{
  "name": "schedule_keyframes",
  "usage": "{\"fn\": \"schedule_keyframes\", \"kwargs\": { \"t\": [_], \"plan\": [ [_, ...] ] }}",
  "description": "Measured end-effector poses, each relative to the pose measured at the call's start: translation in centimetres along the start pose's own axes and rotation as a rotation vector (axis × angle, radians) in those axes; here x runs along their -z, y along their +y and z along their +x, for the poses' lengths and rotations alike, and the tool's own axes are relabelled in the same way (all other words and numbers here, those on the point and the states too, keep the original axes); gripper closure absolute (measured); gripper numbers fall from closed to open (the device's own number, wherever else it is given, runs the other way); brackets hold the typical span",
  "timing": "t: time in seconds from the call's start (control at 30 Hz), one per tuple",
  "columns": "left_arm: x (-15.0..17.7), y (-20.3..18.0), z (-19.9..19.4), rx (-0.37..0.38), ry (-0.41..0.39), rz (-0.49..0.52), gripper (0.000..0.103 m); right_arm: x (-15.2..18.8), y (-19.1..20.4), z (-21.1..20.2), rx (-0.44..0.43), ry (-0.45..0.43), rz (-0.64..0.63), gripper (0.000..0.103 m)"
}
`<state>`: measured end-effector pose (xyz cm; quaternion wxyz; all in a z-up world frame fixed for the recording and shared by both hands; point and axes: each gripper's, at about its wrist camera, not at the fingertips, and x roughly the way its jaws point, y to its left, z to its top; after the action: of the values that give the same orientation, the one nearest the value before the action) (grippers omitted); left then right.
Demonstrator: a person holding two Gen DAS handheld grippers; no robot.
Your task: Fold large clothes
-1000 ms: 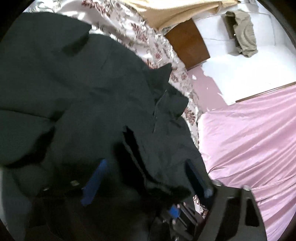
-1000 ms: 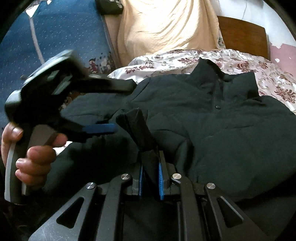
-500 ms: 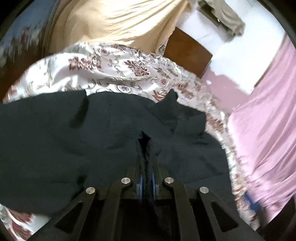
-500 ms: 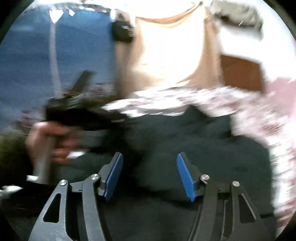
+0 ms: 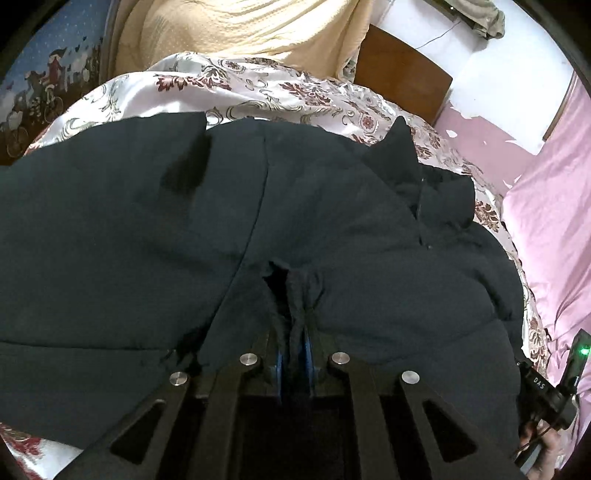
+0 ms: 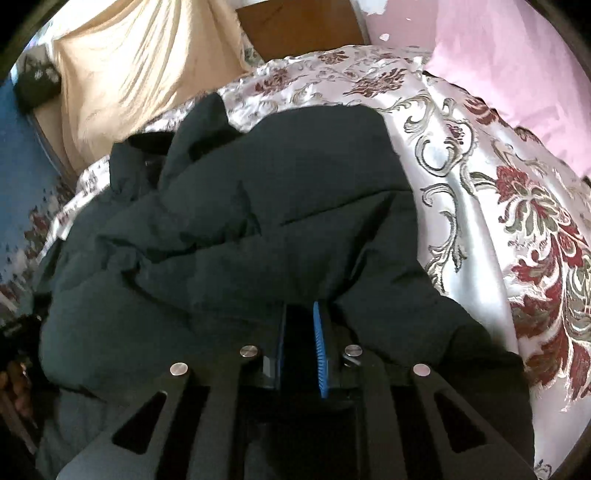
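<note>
A large black padded jacket [image 5: 332, 236] lies spread over a bed covered by a floral satin bedspread [image 5: 258, 88] — cream ground with dark red flowers. In the left wrist view the left claw [image 5: 294, 343] has its blue-padded fingers drawn tight together on a bunched ridge of the jacket's fabric, which puckers up just ahead of the fingertips. The collar [image 5: 436, 184] sits toward the right of that view, near the bedspread's edge, and a seam runs down the jacket's middle. In the right wrist view the right claw [image 6: 301, 343] is pressed into the jacket's near edge; its blue pads [image 6: 320, 350] stand a narrow gap apart with something dark between them (whether cloth is actually pinched there, I cannot tell). The jacket here is heaped in soft folds, with bare bedspread to its right. Beyond the bed are a yellow cloth [image 5: 240, 33], a wooden headboard [image 5: 402, 81] and a pink sheet [image 6: 509, 55].
</note>
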<state>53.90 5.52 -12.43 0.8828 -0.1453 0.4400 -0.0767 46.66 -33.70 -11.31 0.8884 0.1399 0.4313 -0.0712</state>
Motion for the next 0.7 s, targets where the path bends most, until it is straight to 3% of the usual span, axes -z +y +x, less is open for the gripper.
{"fn": "schedule_keyframes", "kwargs": {
  "t": [0.1,0.2,0.27,0.37,0.43,0.53,0.57,0.6,0.67,0.7],
  "plan": [
    [0.3,0.4,0.2,0.024,-0.003,-0.025,0.090,0.3,1.2,0.6,0.033,-0.006,-0.032,0.090],
    [0.7,1.7,0.0,0.108,-0.022,-0.080,0.088,0.3,1.2,0.6,0.039,-0.008,-0.033,0.090],
    [0.9,3.2,-0.2,0.207,-0.034,-0.145,0.088,-0.2,0.7,0.8,0.039,-0.009,-0.032,0.090],
    [1.0,3.6,-0.7,0.235,-0.033,-0.172,0.084,-0.2,0.7,0.6,0.042,-0.013,-0.032,0.090],
    [0.9,3.0,-1.4,0.210,-0.032,-0.147,0.078,-0.3,0.6,0.7,0.043,-0.020,-0.025,0.090],
    [1.0,2.0,-3.5,0.194,-0.047,-0.097,0.048,-0.3,0.7,0.5,0.050,-0.033,-0.028,0.086],
    [1.1,1.9,-4.3,0.204,-0.058,-0.094,0.028,-0.2,0.9,0.3,0.054,-0.042,-0.037,0.080],
    [1.3,2.1,-5.5,0.210,-0.079,-0.101,0.015,-0.2,1.1,0.2,0.055,-0.049,-0.045,0.075],
    [1.8,3.3,-7.9,0.211,-0.110,-0.142,0.011,0.0,1.8,-0.2,0.051,-0.068,-0.071,0.045],
    [1.8,4.0,-8.7,0.217,-0.105,-0.162,0.011,0.0,2.1,-0.5,0.049,-0.078,-0.088,0.037]
  ]
}}
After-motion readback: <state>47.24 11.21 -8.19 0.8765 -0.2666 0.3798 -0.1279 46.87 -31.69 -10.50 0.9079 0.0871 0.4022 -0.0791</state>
